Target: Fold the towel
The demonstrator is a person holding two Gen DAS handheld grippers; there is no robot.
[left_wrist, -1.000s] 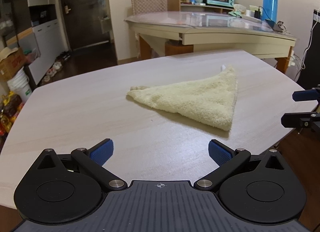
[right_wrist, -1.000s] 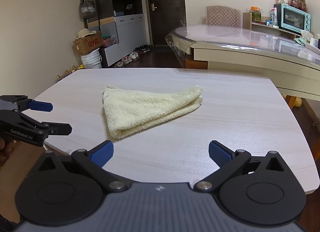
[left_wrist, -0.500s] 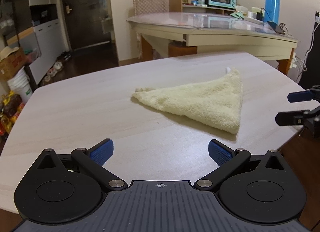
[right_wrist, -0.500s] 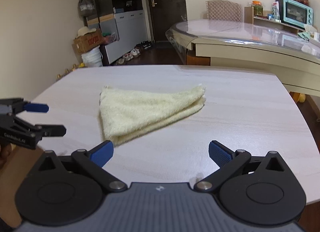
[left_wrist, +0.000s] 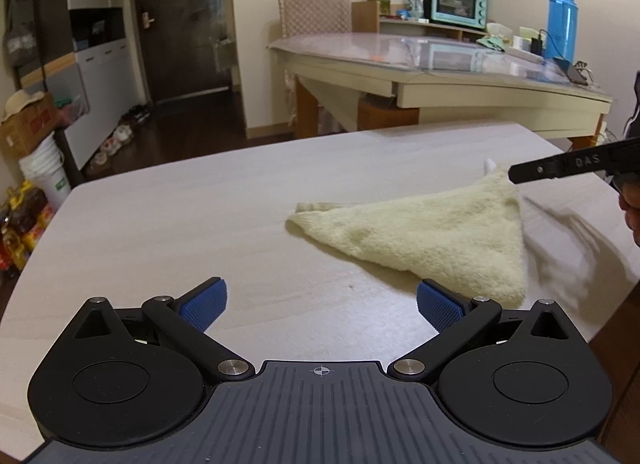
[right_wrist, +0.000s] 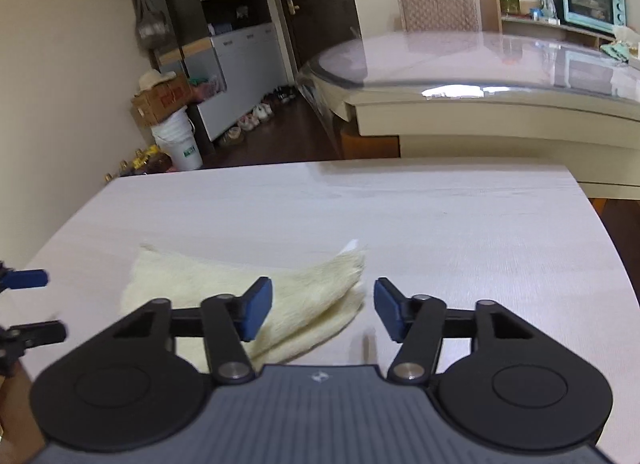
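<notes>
One pale yellow towel (left_wrist: 432, 236) folded into a triangle, lying flat on the light wood-grain table (left_wrist: 200, 204), toward its right side in the left wrist view.

From the left wrist view only: a blue flask (left_wrist: 563, 24) and a teal toaster oven (left_wrist: 456, 4) beyond a glass-topped second table (left_wrist: 440, 60); also a black finger (left_wrist: 576, 163) of the right gripper reaching in from the right edge, its tip over the towel's far corner beside a small white tag (left_wrist: 489, 165). Whether touching the cloth, impossible to tell. Part of a hand at the frame's right edge.

From the right wrist view only: the layered edges of the fold at the towel (right_wrist: 280, 296) corner, two or more plies stacked, and the white tag (right_wrist: 351, 245) sticking out past the tip. Motion blur across the cloth here.

Left gripper (left_wrist: 322, 302): two blue-padded fingers spread wide, released, holding nothing, hovering over bare table near the towel's near corner; right pad (left_wrist: 438, 306) close to that corner but apart from it. Seen again at the left edge of the right wrist view (right_wrist: 34, 304), pads parted.

Right gripper (right_wrist: 323, 312): two fingers partly closed in, still apart, the gap straddling the towel's corner region; left pad (right_wrist: 256, 314) in front of the cloth, right pad (right_wrist: 388, 314) over bare table. No grip on the cloth visible.

Counts: one towel, two grippers, four blue pads, two tables.
</notes>
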